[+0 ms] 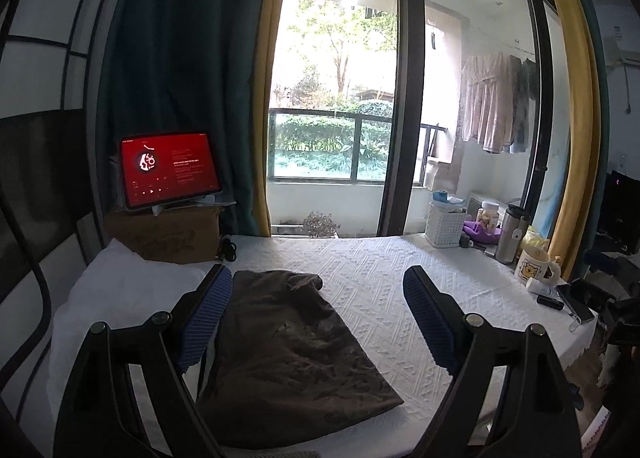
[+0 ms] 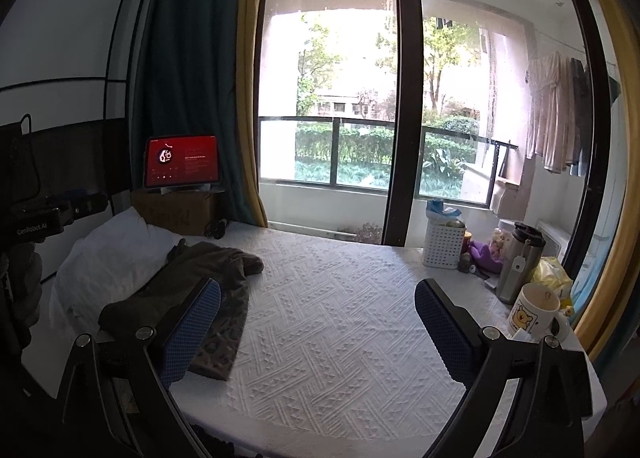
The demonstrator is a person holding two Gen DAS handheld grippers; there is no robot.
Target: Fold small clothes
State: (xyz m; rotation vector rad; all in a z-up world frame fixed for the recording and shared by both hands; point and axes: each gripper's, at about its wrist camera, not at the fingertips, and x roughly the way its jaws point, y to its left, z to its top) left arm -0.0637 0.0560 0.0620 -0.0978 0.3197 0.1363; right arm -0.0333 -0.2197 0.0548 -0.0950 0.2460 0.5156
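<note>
— Where's the garment?
— The dark brown garment (image 1: 288, 346) lies folded on the white table cover (image 1: 368, 270), near left, beside a white pillow (image 2: 108, 258).
— And the grippers?
— The left gripper (image 1: 316, 294) is spread wide above it, holding nothing (its left pad near the cloth's edge). The right gripper (image 2: 316, 310) is wide open too, empty, over bare cover.
</note>
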